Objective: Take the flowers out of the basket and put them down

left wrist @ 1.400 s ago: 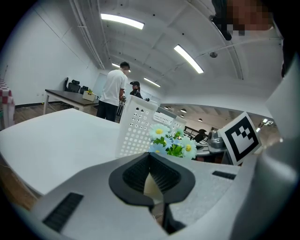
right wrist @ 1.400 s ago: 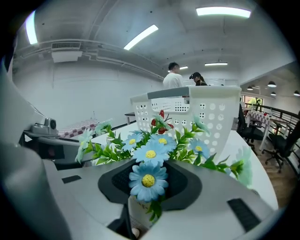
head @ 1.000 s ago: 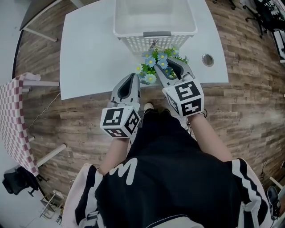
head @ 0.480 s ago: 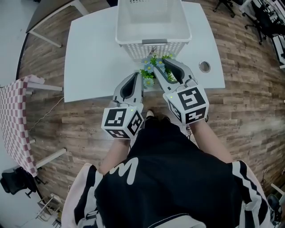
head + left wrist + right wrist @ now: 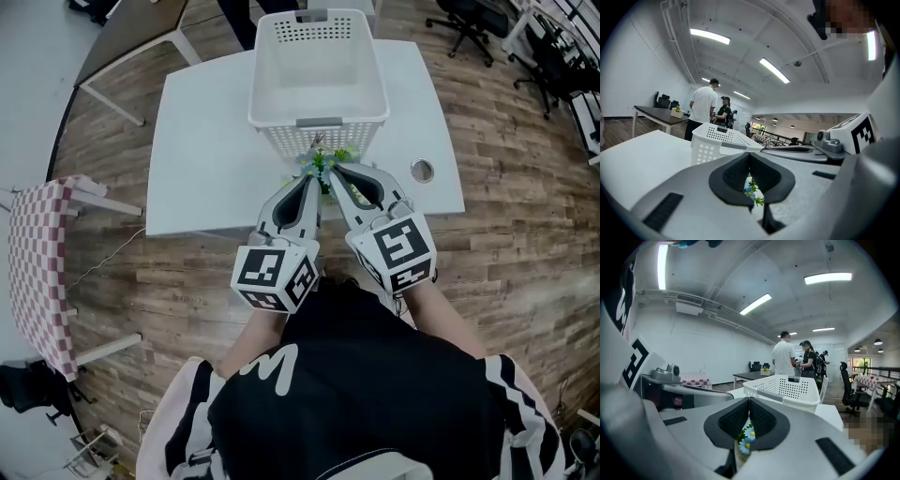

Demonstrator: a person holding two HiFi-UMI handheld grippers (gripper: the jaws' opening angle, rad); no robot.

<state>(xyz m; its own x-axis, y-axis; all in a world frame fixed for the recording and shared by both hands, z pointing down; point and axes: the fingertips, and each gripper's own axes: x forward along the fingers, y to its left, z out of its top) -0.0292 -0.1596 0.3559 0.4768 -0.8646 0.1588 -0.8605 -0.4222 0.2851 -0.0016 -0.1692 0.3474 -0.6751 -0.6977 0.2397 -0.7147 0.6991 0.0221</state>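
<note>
Fingers [image 5: 733,420], right gripper [image 5: 749,400]: just been closing; tips now met. Flowers [image 5: 746,439] show through the slit below the tips and seem to lie beyond them, not pinched.
Fingers, left gripper [image 5: 749,155]: tips together, the same blooms visible through the gap beneath.
Basket [image 5: 319,141]: white, perforated walls, grey handle bar on the near rim; sits mid-surface toward the far edge; inside bare white.
Flowers, place: out of the basket, on the surface [image 5: 216,159], just beside the basket's near wall, toward the near edge.
Flowers, look: small pale-blue daisy heads with yellow centres and green leaves in a tight bunch.
Head view only: both grippers side by side, tips converging over the bunch; round hole [image 5: 422,171] near the surface's near right corner.
Gripper views only: two people [image 5: 783,357] standing beyond the basket.
</note>
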